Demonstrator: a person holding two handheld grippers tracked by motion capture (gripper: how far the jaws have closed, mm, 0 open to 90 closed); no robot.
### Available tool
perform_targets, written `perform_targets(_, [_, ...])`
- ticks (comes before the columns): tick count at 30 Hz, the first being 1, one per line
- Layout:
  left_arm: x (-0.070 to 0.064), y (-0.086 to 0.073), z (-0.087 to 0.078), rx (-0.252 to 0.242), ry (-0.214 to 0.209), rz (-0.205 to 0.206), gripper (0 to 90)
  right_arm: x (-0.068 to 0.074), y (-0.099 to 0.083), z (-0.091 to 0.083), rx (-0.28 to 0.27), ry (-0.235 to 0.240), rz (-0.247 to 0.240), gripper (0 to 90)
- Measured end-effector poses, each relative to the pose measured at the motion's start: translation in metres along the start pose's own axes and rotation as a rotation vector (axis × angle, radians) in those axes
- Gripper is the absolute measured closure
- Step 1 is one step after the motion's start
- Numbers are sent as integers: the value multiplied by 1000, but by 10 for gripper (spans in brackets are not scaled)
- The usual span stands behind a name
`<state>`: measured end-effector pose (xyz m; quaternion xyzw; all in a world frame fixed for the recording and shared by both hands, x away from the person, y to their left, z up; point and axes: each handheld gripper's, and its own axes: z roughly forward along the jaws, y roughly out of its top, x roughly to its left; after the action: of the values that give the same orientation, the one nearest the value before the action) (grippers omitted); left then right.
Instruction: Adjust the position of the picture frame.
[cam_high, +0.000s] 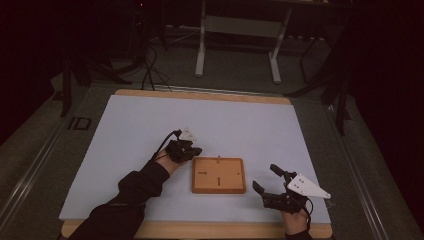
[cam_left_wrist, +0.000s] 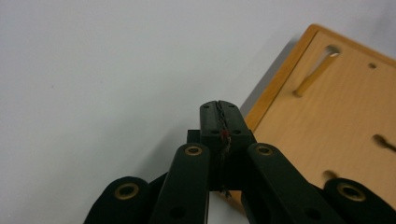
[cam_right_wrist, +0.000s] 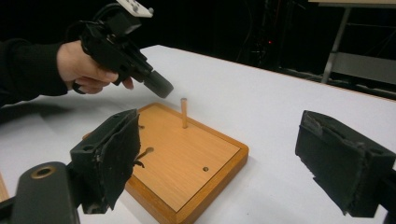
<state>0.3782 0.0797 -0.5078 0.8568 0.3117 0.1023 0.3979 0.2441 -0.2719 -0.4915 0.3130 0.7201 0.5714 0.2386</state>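
On the white table (cam_high: 150, 130) sits a wooden board (cam_high: 218, 175) with one peg (cam_right_wrist: 184, 112) standing up. Left gripper (cam_high: 186, 149) hovers beside it, pinched tight on nothing. Right gripper (cam_high: 272, 186) waits, spread wide. Next, I think, someone must grab that peg.

- Left gripper (cam_high: 192, 150): black body, grey three-cornered plate on top, black cable trailing from its rear (lower left of the high view).
- Its linkage bars carry brass-ringed pivots; ribbed pads.
- Right gripper (cam_high: 266, 179): black, pale plate with small dark screw holes (lower right of frame).
- Its pads (cam_right_wrist: 116, 156) are black, edges ragged.
- Sleeve (cam_high: 131, 192): black, long, to the wrist.
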Motion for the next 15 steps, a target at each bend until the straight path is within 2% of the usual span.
perform_targets(2, [-3, 1, -2, -17, -6, -8, 890, 0, 0, 0, -2, 4, 4, 136])
perform_targets(3, [-4, 1, -3, -20, -21, -13, 851, 0, 0, 0, -1, 5, 4, 136])
perform_targets(7, [-12, 3, -9, -31, -52, 8, 767, 0, 0, 0, -1, 4, 1, 136])
perform_targets(9, [-21, 4, -11, -34, -66, 28, 748, -1, 0, 1, 0, 5, 6, 136])
perform_targets(15, [-29, 8, -13, -59, -91, 28, 692, 1, 0, 2, 5, 8, 0, 135])
